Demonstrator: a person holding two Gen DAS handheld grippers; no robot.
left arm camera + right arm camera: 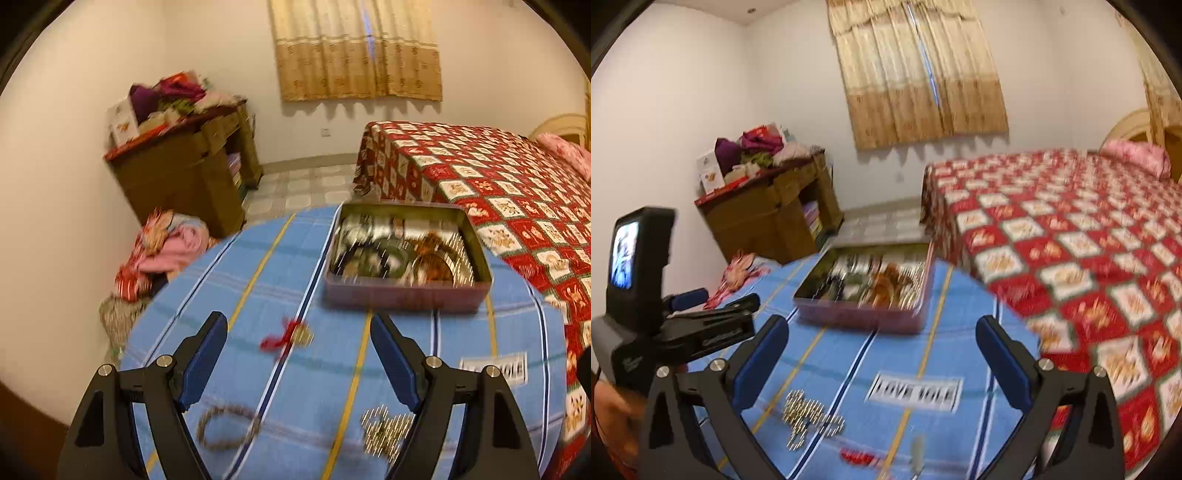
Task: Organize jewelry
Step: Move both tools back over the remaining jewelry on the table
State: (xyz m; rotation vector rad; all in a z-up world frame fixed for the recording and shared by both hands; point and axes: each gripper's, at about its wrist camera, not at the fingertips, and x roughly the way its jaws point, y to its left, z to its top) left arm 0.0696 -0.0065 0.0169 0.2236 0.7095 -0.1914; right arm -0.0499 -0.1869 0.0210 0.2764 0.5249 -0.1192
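Note:
An open metal tin (406,293) (864,314) with several jewelry pieces stands at the far side of a round table covered in blue striped cloth (229,273) (827,354). In the left wrist view a red-ribbon trinket (286,336) lies ahead between the fingers, a brown bead bracelet (227,430) lies near left, and a gold chain (386,432) near right. My left gripper (298,326) is open and empty above them. My right gripper (881,330) is open and empty; the gold chain (809,419) and a red piece (858,458) lie below it.
A bed with a red patterned cover (498,192) (1071,236) stands right of the table. A wooden cabinet piled with clothes (184,162) (768,206) is at the back left. Cloth bundles (162,251) lie on the floor. The left gripper's body (646,295) shows at left.

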